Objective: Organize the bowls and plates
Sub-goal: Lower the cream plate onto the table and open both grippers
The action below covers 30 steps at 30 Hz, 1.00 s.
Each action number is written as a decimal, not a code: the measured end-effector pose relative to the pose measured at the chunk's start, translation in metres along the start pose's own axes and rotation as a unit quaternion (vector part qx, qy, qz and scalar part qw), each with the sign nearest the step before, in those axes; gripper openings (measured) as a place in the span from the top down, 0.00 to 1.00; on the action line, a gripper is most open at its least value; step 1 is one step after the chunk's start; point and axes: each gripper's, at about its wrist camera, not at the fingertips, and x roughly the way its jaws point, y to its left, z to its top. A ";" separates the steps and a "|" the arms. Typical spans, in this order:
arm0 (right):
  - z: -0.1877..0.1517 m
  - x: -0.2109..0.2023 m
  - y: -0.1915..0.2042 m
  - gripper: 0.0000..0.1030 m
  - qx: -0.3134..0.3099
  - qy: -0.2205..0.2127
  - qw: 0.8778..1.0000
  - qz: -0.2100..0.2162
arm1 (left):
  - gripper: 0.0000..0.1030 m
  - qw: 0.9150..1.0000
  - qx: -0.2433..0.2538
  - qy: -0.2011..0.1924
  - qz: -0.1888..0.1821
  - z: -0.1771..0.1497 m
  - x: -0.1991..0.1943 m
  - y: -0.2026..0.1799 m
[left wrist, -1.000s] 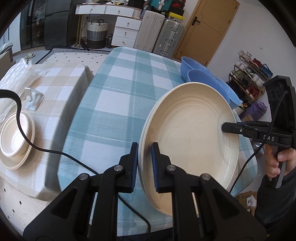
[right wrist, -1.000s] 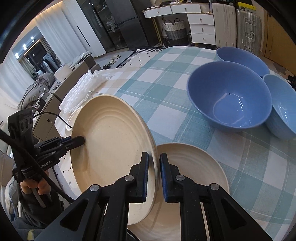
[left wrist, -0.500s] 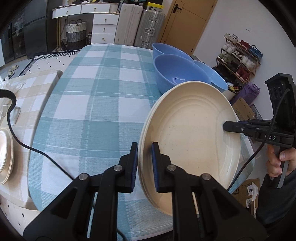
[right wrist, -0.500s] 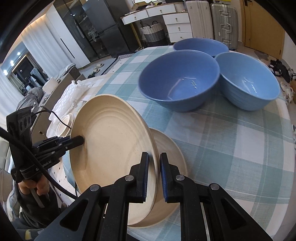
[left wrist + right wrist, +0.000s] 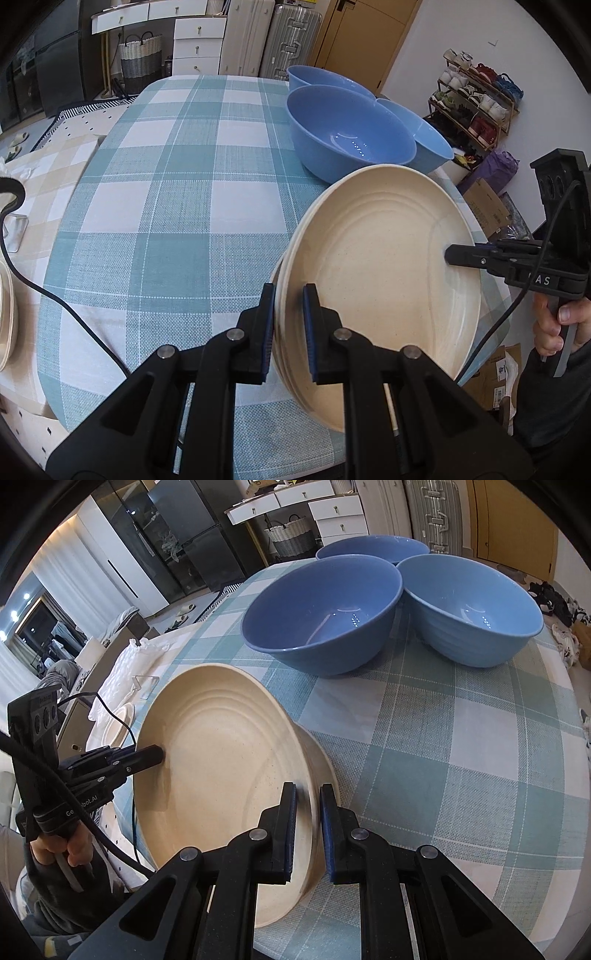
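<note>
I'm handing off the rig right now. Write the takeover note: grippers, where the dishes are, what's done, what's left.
Left gripper: shut on the cream plate's rim.
Right gripper: shut on the opposite rim.
The plate is tilted in the air above another cream plate on the checked table.
Three blue bowls sit clustered, unstacked, at the far side.
Done: plate lifted.
Left: set it down, probably onto the plate below; bowls are likely next.

Left claw [image 5: 289, 328] clamped shut, right claw [image 5: 307, 827] likewise, angled downward.
</note>
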 end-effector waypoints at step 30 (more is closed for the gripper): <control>-0.004 0.020 0.009 0.70 -0.035 -0.001 0.996 -0.079 | 0.91 0.999 -0.008 0.008 0.034 -0.006 0.021 0.011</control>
